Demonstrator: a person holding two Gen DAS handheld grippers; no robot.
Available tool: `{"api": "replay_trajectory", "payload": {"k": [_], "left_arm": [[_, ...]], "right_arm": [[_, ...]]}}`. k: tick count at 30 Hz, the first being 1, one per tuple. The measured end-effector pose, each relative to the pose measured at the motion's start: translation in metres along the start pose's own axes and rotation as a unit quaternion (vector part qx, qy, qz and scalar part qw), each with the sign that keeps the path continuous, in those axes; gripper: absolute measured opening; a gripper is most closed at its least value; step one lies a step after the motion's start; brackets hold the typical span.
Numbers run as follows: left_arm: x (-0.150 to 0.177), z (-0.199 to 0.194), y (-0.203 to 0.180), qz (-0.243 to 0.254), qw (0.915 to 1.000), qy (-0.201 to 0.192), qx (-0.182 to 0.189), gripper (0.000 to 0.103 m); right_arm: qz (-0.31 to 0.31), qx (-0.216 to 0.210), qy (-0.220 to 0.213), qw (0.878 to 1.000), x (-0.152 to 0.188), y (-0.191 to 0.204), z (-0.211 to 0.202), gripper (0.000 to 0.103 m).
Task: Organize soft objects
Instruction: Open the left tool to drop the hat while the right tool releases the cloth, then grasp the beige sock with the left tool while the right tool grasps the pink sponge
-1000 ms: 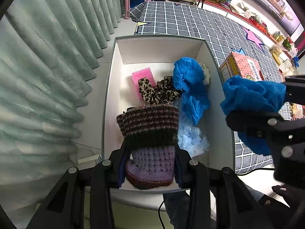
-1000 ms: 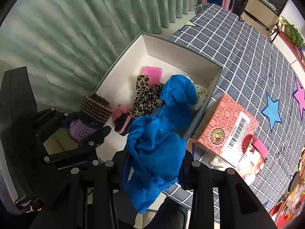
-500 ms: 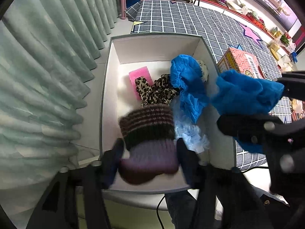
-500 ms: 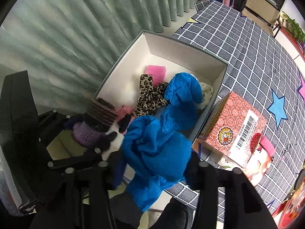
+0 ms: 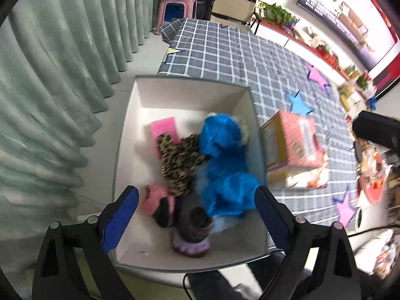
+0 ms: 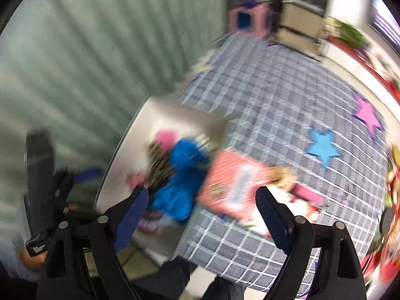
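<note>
Inside white box [image 5: 130, 125]: two blue cloths [image 5: 225, 165], two knit socks [image 5: 192, 232].

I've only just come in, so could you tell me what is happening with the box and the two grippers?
A person is sorting soft things into a white box with two handheld grippers. Both have just been opening and nothing sits between their fingers: the left gripper is above the box, where the purple knit sock lies near the front wall. The blue cloth lies inside too. The right gripper is open over the box's edge and the checked tablecloth.
</note>
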State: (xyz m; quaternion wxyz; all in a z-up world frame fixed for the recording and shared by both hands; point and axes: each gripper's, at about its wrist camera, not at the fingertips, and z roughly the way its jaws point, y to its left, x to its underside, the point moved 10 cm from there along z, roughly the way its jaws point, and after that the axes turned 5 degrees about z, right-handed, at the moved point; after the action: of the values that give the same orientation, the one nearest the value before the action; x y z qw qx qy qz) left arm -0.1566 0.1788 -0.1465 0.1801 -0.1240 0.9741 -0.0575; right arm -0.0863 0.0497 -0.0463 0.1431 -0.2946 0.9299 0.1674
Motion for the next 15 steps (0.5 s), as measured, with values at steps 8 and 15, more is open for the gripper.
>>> {"api": "replay_trajectory", "payload": {"k": [8, 15], "left_arm": [[-0.044, -0.006, -0.038, 0.001, 0.9997, -0.003, 0.023, 0.095], [-0.075, 0.003, -0.088, 0.005, 0.9988, 0.03, 0.039, 0.095]], "right_arm": [[0.211, 0.075, 0.091, 0.97, -0.001, -0.182, 0.055, 0.103], [0.293, 0.055, 0.192, 0.935, 0.032, -0.252, 0.138, 0.103]]}}
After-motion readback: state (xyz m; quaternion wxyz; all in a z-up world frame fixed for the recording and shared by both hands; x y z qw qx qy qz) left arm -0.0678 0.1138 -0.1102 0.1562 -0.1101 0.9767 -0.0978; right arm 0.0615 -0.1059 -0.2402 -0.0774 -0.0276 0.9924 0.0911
